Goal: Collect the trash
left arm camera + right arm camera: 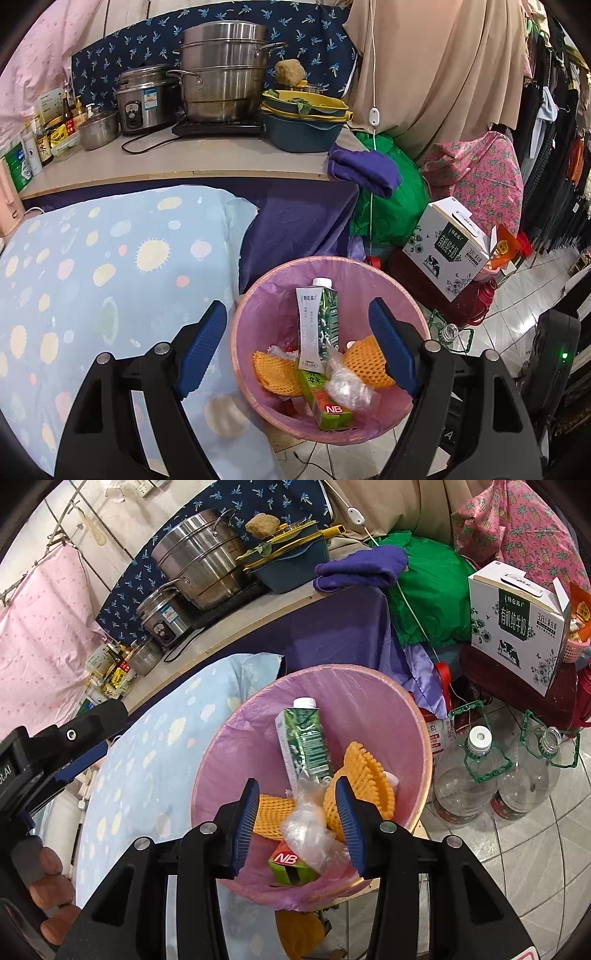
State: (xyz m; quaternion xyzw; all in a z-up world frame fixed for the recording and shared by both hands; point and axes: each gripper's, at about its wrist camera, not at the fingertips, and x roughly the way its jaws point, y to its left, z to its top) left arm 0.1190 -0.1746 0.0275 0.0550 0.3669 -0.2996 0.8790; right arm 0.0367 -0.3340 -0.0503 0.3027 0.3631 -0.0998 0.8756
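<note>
Both tongs, left (297, 349) and right (297, 821), apart, empty above bin (421, 738); could snag liner (258, 295) withdrawing, tipping carton (304, 747).

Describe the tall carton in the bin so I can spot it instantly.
Find the pink-lined trash bin on the floor beside the blue spotted cloth. The tall carton leans against its far wall: green and white with a white screw cap, unlike the short "NB" box below.

"NB" on green carton (334, 410); "有机纯牛奶" on milk box (517, 627).
</note>
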